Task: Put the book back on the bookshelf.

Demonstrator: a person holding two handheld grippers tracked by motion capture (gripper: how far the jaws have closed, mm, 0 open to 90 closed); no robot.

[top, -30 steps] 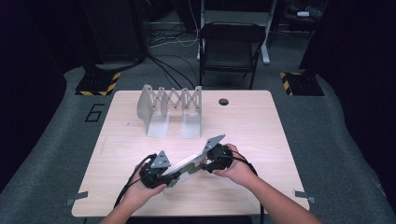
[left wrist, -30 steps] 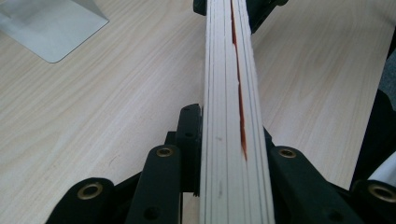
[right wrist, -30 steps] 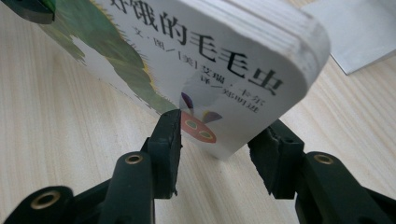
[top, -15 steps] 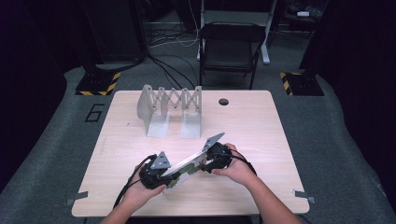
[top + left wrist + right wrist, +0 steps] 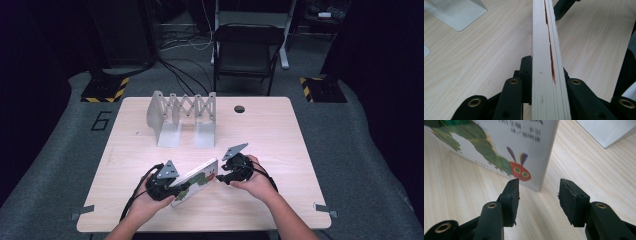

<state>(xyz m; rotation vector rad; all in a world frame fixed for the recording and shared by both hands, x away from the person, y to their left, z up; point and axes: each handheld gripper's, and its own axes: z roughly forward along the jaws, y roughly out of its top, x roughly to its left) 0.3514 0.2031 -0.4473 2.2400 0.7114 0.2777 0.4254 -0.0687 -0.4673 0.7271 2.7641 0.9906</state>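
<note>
High view first, and we see a picture book [image 5: 196,180] standing tilted on its edge near the front of the wooden tabletop [image 5: 280,135], caught between our two hands. The left hand-held gripper [image 5: 176,192] has it by the near end, and the left gripper view confirms it: both black jaws are pressed against the two faces of the book's page block [image 5: 546,65], which runs straight away from us with a thin red streak along it. That is a firm pinch on the book.

Over on the right, the right hand-held gripper [image 5: 220,178] sits just at the book's far end. The right gripper view shows its jaws spread, with the book's corner [image 5: 541,180] just ahead of the gap and the left pad right at the cover beside the caterpillar's red face [image 5: 520,173]; the pads are not pressing on the book, and they have just been opening a little.

Farther back on the tabletop stands a grey expanding book rack [image 5: 182,117], well apart from the book, with a small dark round hole [image 5: 239,108] to its right. Beyond the table a black chair [image 5: 247,50] waits on the floor.
</note>
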